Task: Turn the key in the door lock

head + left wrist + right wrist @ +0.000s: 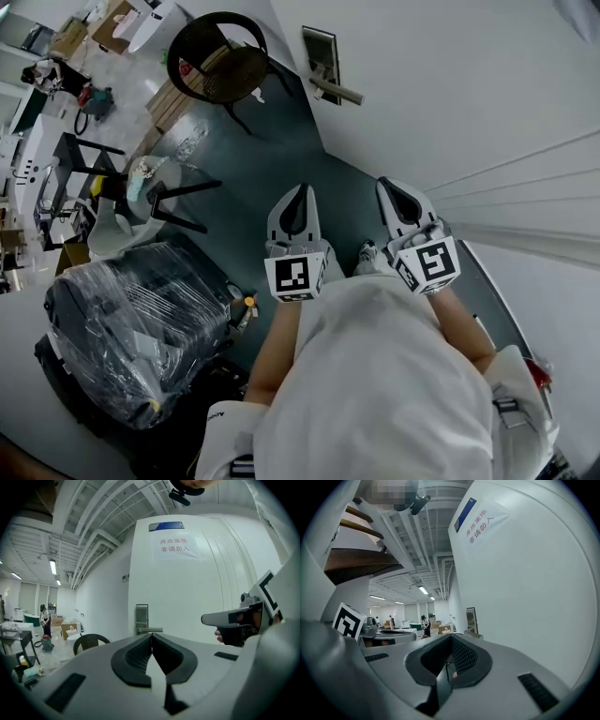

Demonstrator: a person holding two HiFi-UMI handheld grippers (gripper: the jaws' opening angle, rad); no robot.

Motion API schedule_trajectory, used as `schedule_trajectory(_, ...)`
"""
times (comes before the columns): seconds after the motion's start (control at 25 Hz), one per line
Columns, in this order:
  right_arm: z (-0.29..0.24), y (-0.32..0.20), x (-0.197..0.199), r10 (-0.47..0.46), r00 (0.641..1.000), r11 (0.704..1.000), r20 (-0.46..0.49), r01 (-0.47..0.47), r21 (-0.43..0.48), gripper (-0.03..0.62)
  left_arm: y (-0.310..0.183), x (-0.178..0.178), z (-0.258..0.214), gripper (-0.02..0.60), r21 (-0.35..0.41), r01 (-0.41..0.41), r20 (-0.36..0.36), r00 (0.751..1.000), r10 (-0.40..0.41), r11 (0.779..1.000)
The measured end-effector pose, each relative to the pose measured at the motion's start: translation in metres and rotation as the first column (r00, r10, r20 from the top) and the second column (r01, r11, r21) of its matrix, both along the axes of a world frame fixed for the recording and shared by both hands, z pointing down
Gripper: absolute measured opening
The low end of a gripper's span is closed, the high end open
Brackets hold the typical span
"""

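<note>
Door lock [321, 58] well beyond left gripper [300, 190] and right gripper [389, 186] (jaws together)

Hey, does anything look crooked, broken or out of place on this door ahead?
Nothing stands out. The handle sits level on its plate, and the paper notice on the door lies flat. Whether a key is in the lock is too small to tell.

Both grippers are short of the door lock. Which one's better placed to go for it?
Left, marginally. Left gripper is shut, empty, and the lock plate sits just above its jaw line, fairly face-on. Right gripper sees it obliquely.
</note>
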State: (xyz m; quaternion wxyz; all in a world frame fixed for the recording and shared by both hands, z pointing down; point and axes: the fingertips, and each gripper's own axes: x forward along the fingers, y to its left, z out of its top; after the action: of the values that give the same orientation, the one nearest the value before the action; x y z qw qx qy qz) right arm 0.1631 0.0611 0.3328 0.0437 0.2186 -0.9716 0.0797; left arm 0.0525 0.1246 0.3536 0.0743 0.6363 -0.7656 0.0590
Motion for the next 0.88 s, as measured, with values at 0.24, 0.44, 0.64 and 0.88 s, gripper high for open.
schedule_trajectory(0.24,0.009,-0.043,-0.039,0.104,0.994,0.995,-0.039,-0.104,-0.009,-0.004,-0.056,-0.051,0.019,0.009,-0.019,-0.082,-0.05,0.995,0.081,0.996)
schedule_trajectory(0.44,0.013,-0.073,-0.072,0.224,0.973,0.974,-0.059,-0.225,-0.007,-0.005,-0.102,-0.09,0.037,0.009,-0.047,-0.195,-0.062,0.979,0.192,0.98)
schedule_trajectory(0.64,0.028,-0.09,-0.089,0.35,0.933,0.935,-0.086,-0.353,-0.021,-0.005,-0.131,-0.112,0.055,0.009,-0.067,-0.312,-0.072,0.949,0.307,0.948)
schedule_trajectory(0.88,0.027,-0.095,-0.087,0.47,0.877,0.88,-0.104,-0.475,-0.028,-0.005,-0.154,-0.115,0.071,0.009,-0.098,-0.415,-0.115,0.908,0.404,0.905)
